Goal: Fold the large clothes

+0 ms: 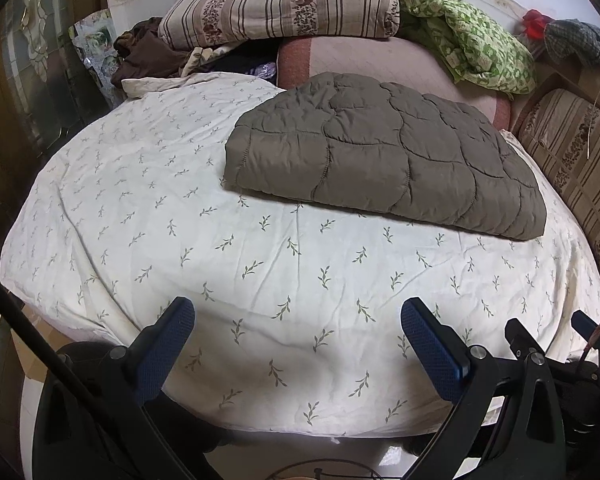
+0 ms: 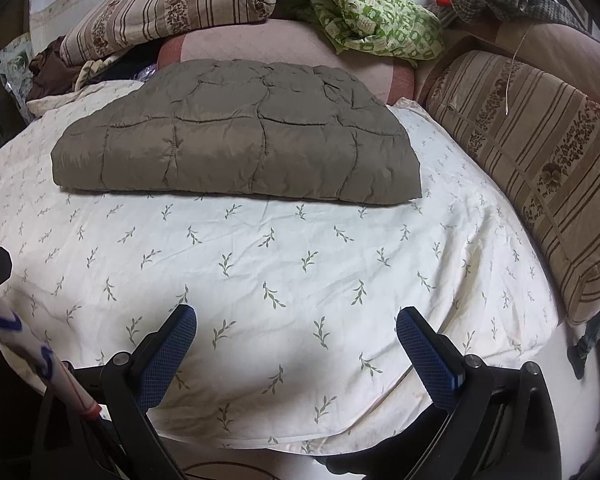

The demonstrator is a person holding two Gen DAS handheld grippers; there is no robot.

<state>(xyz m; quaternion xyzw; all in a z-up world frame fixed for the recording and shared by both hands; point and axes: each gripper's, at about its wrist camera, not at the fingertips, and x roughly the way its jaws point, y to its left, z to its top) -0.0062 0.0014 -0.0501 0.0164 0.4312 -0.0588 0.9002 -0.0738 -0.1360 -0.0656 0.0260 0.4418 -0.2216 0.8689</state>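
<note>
Left wrist view: the left gripper (image 1: pixel 298 312), blue-padded jaws spread wide and holding nothing, hangs over the cream leaf-print bedsheet (image 1: pixel 180 240). The folded grey-brown quilted padded garment (image 1: pixel 380 160) lies flat on the sheet, well apart.

Right wrist view: the right gripper (image 2: pixel 296 320), equally wide and empty, faces the same garment (image 2: pixel 236 148), beside a striped floral cushion (image 2: pixel 540 168).

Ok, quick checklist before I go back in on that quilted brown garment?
1. Left hand-held gripper open, empty: ok.
2. Right hand-held gripper open, empty: ok.
3. Quilted brown garment folded into a compact bundle, flat on the leaf-print sheet: ok.
4. Sheet bare between grippers and garment: ok.
5. Striped cushion apart from the garment's right edge: ok.
6. Layers underneath lined up: cannot tell.
</note>
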